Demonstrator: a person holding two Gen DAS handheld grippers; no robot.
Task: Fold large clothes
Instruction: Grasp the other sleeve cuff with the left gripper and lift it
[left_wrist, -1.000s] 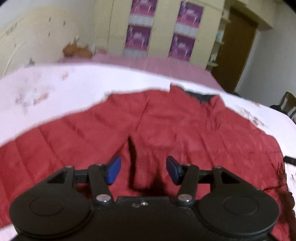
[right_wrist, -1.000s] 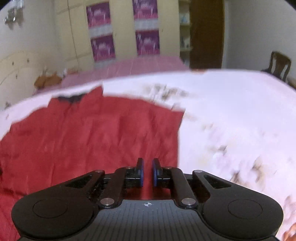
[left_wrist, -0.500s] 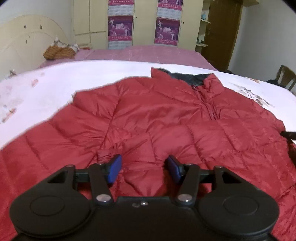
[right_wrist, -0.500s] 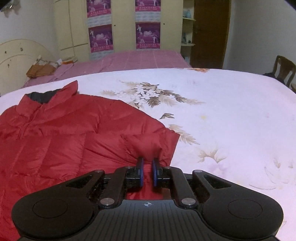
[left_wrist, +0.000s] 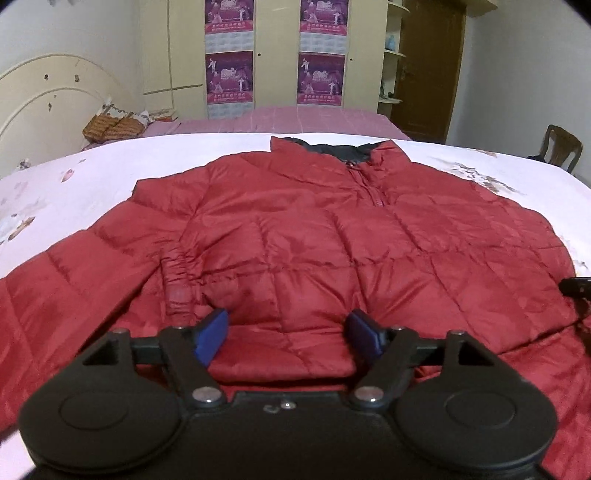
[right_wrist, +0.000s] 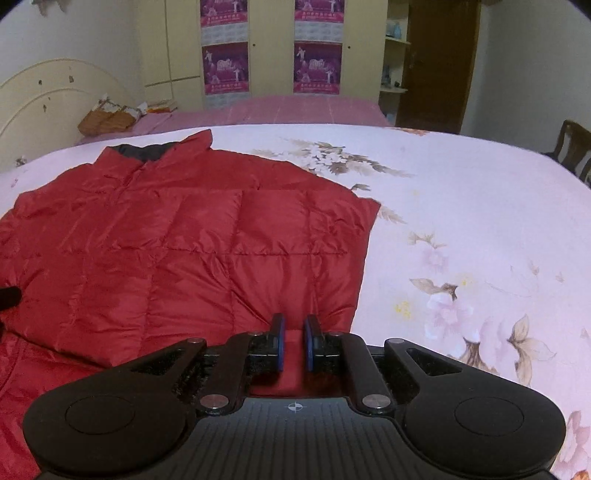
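Left hand-held gripper (left_wrist: 288, 334) tilted downward, jaws opening, blue pads (left_wrist: 212, 334) set well apart with red jacket (left_wrist: 314, 240) fabric lying between them, not pressed from either side. Right hand-held gripper (right_wrist: 293, 341) likewise angled down, jaws drawn nearly together, pads (right_wrist: 277, 341) pinching a narrow strip of the jacket's hem at its right corner. No hand or sleeve visible in either view.

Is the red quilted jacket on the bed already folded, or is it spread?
Partly folded: the red quilted jacket lies flat, with both sleeves turned in over its front.
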